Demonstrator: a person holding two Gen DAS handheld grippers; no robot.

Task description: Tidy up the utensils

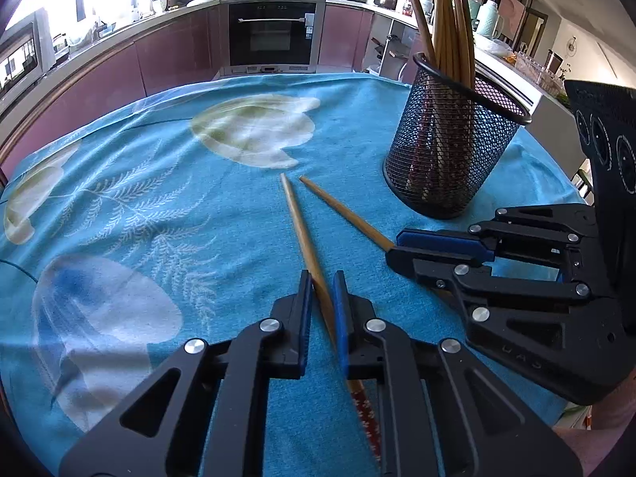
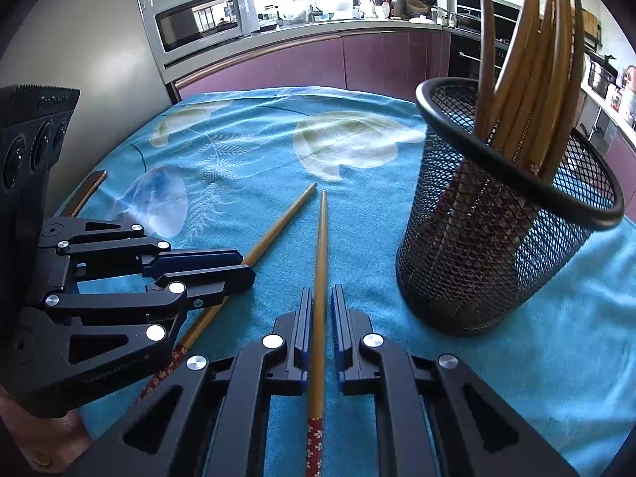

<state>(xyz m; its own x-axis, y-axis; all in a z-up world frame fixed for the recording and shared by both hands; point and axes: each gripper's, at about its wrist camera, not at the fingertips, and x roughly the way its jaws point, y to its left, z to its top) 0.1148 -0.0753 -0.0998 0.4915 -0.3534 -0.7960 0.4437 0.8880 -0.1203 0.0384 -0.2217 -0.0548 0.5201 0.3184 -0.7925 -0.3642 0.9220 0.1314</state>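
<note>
Jaws of both grippers are standing narrow, each straddling a chopstick lying on the blue cloth (image 1: 119,167) of the tabletop. Whether the pads are actually pinching the wood cannot be told.

Left gripper (image 1: 322,282) is reaching low and level over the near edge, around the left chopstick (image 1: 300,230), whose red patterned end is lying under its body.

Right gripper (image 2: 320,298) is lying alongside it, just beside, around the right chopstick (image 2: 320,278).

Both sticks are pointing toward the tabletop's middle, tips close but apart.

Mesh holder (image 2: 497,238) with more chopsticks (image 2: 532,79) is standing upright toward the right edge, near the right gripper.
</note>
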